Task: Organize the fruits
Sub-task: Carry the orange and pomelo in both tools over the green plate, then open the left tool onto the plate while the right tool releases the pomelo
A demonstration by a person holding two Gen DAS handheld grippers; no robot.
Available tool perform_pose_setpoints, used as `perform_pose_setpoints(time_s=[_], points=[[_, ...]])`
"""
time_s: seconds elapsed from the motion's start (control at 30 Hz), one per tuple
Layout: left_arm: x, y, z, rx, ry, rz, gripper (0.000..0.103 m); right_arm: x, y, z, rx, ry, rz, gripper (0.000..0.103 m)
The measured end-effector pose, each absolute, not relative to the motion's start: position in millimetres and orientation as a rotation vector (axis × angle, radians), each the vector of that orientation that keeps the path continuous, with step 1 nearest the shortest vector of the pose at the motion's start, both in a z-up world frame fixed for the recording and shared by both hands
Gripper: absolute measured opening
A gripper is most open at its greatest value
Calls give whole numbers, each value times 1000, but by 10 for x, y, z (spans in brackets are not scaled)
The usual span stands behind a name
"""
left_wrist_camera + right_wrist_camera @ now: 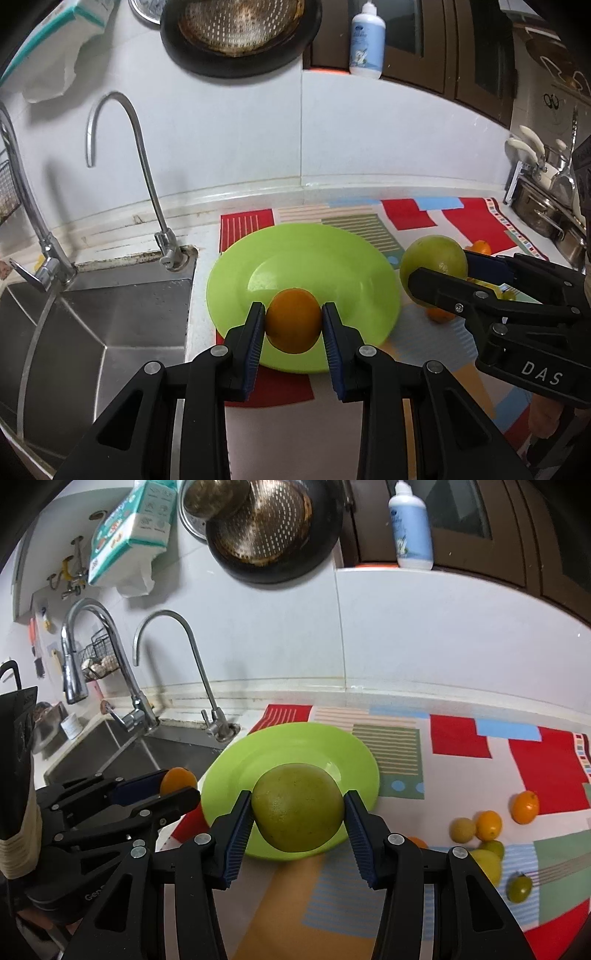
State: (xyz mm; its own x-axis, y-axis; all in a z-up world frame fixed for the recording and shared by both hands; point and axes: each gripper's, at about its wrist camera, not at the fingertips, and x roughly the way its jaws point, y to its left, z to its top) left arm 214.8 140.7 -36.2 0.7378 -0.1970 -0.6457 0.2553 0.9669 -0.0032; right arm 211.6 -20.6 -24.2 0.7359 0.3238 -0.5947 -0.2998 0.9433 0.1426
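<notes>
A lime-green plate [332,254] lies on the patterned mat; it also shows in the right wrist view [295,742]. My left gripper [293,321] is shut on an orange [293,319] and holds it over the plate's near rim. My right gripper [298,812] is shut on a large green fruit [298,806] and holds it over the plate's near side. In the left wrist view the green fruit [434,260] and right gripper are to the right of the plate. In the right wrist view the left gripper [173,786] and the orange [177,779] are at the left.
Several loose fruits lie on the mat at the right: oranges [524,806], a tan fruit [461,829], yellow and green ones [519,886]. A steel sink [92,325] with two taps [147,177] is to the left. A wall runs behind; pots [543,210] stand at the far right.
</notes>
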Motion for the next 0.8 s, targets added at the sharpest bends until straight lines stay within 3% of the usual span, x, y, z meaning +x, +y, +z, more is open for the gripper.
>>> perform_pose_setpoints(time_s=[0.7, 0.8], points=[[2792, 1416, -890, 92, 847, -273, 31, 2773, -77, -825, 56, 811, 350, 50], [2793, 1413, -889, 95, 847, -274, 36, 2799, -69, -845, 58, 818, 350, 51]])
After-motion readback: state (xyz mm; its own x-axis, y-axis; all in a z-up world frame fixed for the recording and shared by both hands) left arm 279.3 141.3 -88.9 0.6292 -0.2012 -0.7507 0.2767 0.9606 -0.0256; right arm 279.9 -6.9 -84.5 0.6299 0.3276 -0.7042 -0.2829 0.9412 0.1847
